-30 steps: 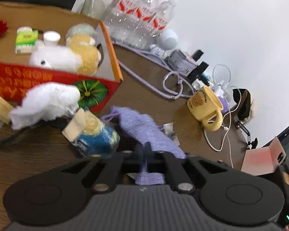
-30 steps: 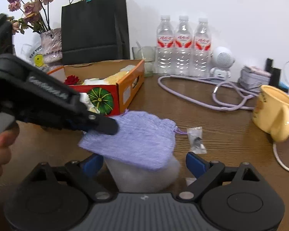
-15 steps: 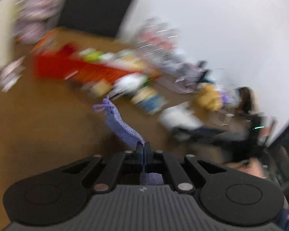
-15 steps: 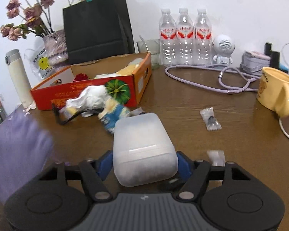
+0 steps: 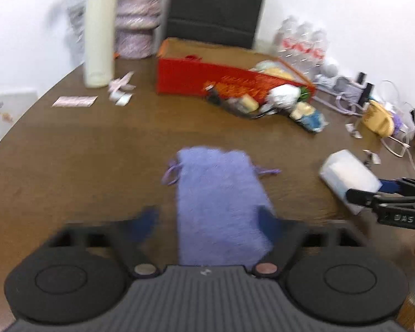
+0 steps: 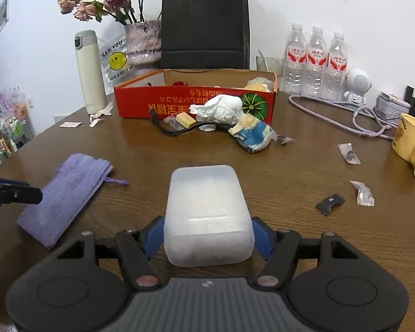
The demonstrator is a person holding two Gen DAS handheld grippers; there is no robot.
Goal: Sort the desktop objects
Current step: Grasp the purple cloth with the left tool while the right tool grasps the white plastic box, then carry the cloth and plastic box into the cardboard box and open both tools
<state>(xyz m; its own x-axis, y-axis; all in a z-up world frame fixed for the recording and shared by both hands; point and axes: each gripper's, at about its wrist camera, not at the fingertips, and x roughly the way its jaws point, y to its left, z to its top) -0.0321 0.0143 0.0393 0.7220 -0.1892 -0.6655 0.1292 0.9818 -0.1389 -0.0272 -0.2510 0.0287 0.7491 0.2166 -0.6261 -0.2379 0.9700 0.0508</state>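
Gripping a white case (image 6: 209,215) mid-frame, right gripper (image 6: 209,238) clamped; left gripper (image 5: 207,221) opening, purple pouch (image 5: 218,202) between its fingers, seemingly loose.

black gripper (image 6: 207,238) frame, blue finger pads (image 6: 152,235), ribbed grey body, round black discs, metal rivets

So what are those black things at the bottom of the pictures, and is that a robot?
No robot: a person holds a grabber tool in each hand, and each tool carries a camera looking along its two fingers. In one picture the left gripper is opening its jaws, with the purple pouch lying flat on the brown table. In the other, the right gripper squeezes a white plastic box. Farther back sit a red cardboard box, water bottles and a yellow mug.
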